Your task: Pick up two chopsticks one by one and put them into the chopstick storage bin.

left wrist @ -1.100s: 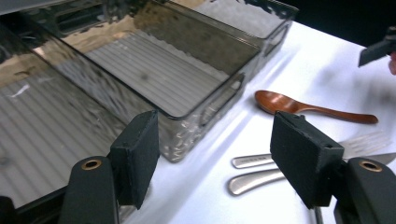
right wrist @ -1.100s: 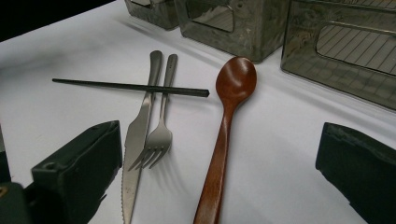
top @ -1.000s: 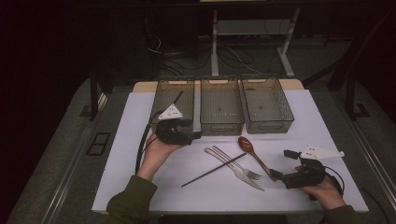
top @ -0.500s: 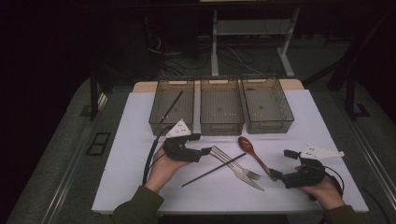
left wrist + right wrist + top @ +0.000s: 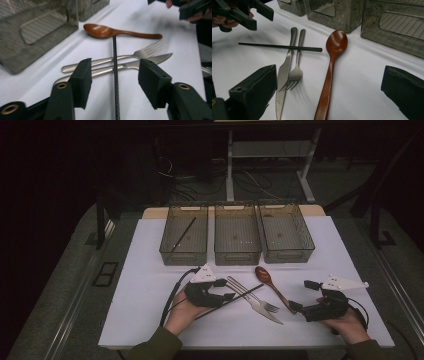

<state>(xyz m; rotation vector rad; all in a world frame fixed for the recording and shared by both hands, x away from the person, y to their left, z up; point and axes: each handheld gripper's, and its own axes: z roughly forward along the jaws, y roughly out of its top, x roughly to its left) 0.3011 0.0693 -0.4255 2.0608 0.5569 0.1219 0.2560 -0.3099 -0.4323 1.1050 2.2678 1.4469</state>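
A black chopstick (image 5: pixel 245 293) lies slantwise on the white table, crossing the handles of a metal fork (image 5: pixel 267 306) and knife (image 5: pixel 272 316). My left gripper (image 5: pixel 226 290) is low over its near half. In the left gripper view the chopstick (image 5: pixel 115 57) runs straight up between the two pads, with a gap on each side. The left gripper (image 5: pixel 113 72) is open and its jaws have just been closing. A wooden spoon (image 5: pixel 272 287) lies to the right of the cutlery. My right gripper (image 5: pixel 301 295) rests open by the spoon's handle end, with the spoon (image 5: pixel 329 75) between its wide jaws.
Three clear bins stand in a row at the back: left bin (image 5: pixel 183 257), middle bin (image 5: pixel 237 257), right bin (image 5: pixel 287 256). Another black chopstick (image 5: pixel 182 234) lies in the left bin. The white table (image 5: pixel 140 285) has bare room at the left and front.
My left gripper came from the left bin's front toward me and to the right, down over the chopstick on the table, and its jaws narrowed. The right gripper stayed put.
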